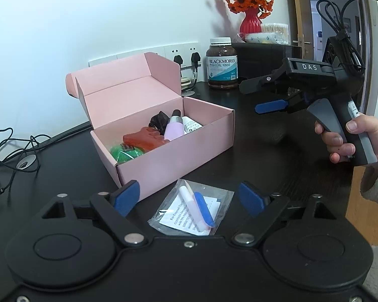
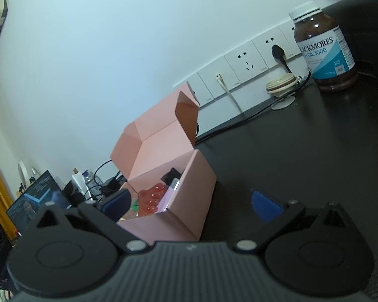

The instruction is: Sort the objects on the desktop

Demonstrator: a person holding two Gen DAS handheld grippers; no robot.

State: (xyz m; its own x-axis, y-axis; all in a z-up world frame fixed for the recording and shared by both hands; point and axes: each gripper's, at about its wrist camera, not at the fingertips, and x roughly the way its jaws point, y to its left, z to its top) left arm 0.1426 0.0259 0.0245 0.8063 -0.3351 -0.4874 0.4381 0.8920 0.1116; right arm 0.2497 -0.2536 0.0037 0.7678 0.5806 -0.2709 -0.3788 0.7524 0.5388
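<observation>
Left claw (image 1: 189, 196) spread, empty, over clear sachet (image 1: 191, 209); clamp its middle, lift to pink box (image 1: 174, 156) at 11 o'clock. Right claw (image 2: 191, 205) spread, empty.

This looks like a room in a home, with a dark desk (image 1: 264, 151) pushed against a white wall. Behind the open pink box (image 1: 161, 136) runs a row of wall sockets (image 2: 247, 61) with plugs in. Right of the box stand a fish-oil bottle (image 1: 221, 63) and a red vase of orange flowers (image 1: 250, 5); further right is a wooden door frame (image 1: 298, 12).
</observation>
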